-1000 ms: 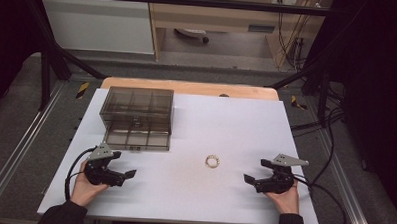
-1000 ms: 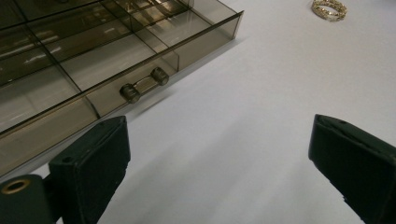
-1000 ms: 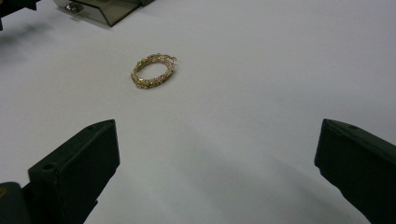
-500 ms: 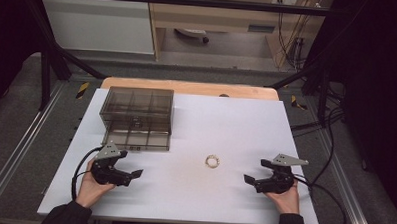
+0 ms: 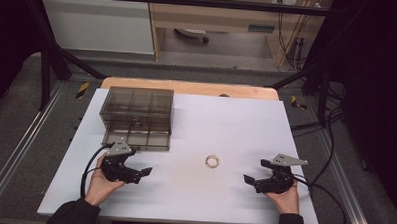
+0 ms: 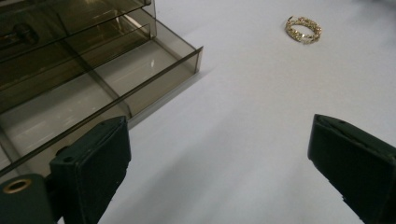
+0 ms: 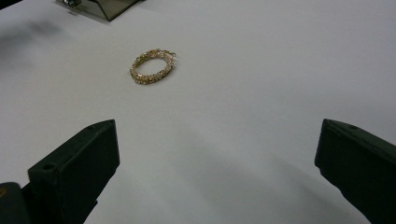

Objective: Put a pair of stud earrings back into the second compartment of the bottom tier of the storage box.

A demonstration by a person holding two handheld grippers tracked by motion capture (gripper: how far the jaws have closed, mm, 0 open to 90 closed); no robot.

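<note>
The bench (image 5: 226,118) is a white sheet over a wooden top, its far wooden edge showing beyond the sheet. On its far left part stands the box (image 5: 137,117), a smoky see-through organiser with divided compartments; its bottom drawer (image 6: 93,100) is pulled out toward the person and lies open, split by a thin wall into sections. Nothing can be seen lying in the sections that show.

The left tool (image 5: 139,172) sits low over the near left of the bench, held in the left hand (image 5: 101,183), just in front of the open drawer and pointing right toward the middle. Its jaws stand wide apart with nothing between them. In the left gripper view the drawer's corner lies just ahead of the left jaw.

The right tool (image 5: 254,179) sits near the right edge, held in the right hand (image 5: 283,197), pointing left toward the middle. Its jaws too are spread wide, gripping nothing.

The bracelet (image 5: 212,161), a small gold chain coiled into a ring, lies flat on the bare sheet between the two tools, a little beyond both, and apart from the box. It shows ahead of the jaws in the right gripper view (image 7: 152,66) and far off to the upper right in the left gripper view (image 6: 303,29).
</note>
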